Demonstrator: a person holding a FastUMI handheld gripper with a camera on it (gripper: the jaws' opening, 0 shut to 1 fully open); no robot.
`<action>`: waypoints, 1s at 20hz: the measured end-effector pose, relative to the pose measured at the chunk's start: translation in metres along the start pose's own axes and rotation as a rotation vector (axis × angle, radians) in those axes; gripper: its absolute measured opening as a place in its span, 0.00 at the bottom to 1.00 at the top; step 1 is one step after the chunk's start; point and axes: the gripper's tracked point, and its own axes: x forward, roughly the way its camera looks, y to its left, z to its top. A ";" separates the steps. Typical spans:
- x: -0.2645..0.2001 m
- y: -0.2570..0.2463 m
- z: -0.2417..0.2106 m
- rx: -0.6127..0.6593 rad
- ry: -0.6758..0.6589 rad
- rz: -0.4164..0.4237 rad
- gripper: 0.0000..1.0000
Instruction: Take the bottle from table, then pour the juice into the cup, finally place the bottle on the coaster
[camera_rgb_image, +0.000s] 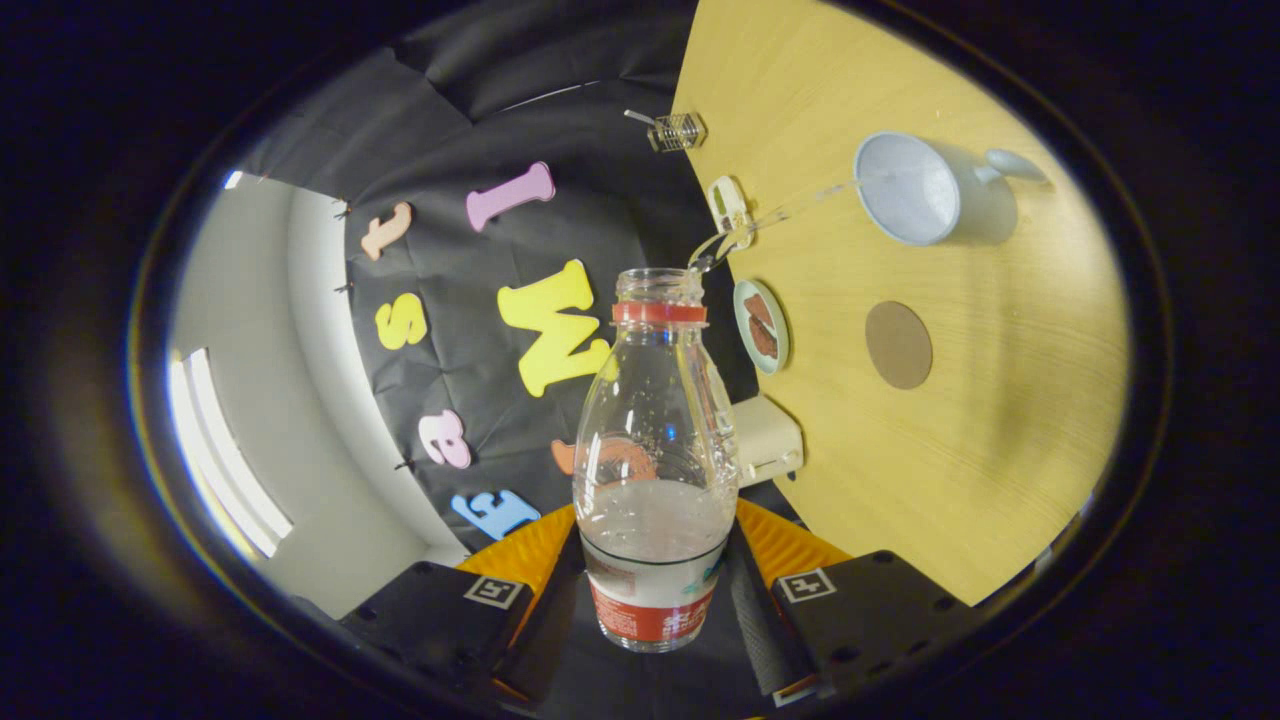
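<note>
Bottle (655, 450): clear plastic, uncapped, red ring at the neck, red label at its base, clamped between the two fingers of my hand-held gripper (655, 590), one finger pressing on each side of its lower body. It is tipped over toward the bench (960, 470), and a thin stream of clear liquid (790, 212) arcs from its mouth to the cup (915, 190). Cup: pale blue, handled, standing on the bench well beyond the fingers; the stream reaches its rim. Contents of bottle: some liquid left, pooled in the lower part near the label. Coaster (898, 344): brown round disc, bare, lying on the bench near the cup, between it and my fingers. Small plate (761, 325) with something brown on it: at the bench edge, just beside the bottle's neck. Step in hand, as I judge it: pouring, midway. Next move calls for righting the bottle to cut the stream, then carrying it to the coaster and setting it down upright before I loosen the fingers.
</note>
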 end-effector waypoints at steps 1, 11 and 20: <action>0.000 -0.001 0.001 0.003 -0.003 0.001 0.77; -0.003 0.007 0.000 0.082 0.011 0.010 0.77; -0.003 0.012 -0.002 0.135 0.017 0.022 0.77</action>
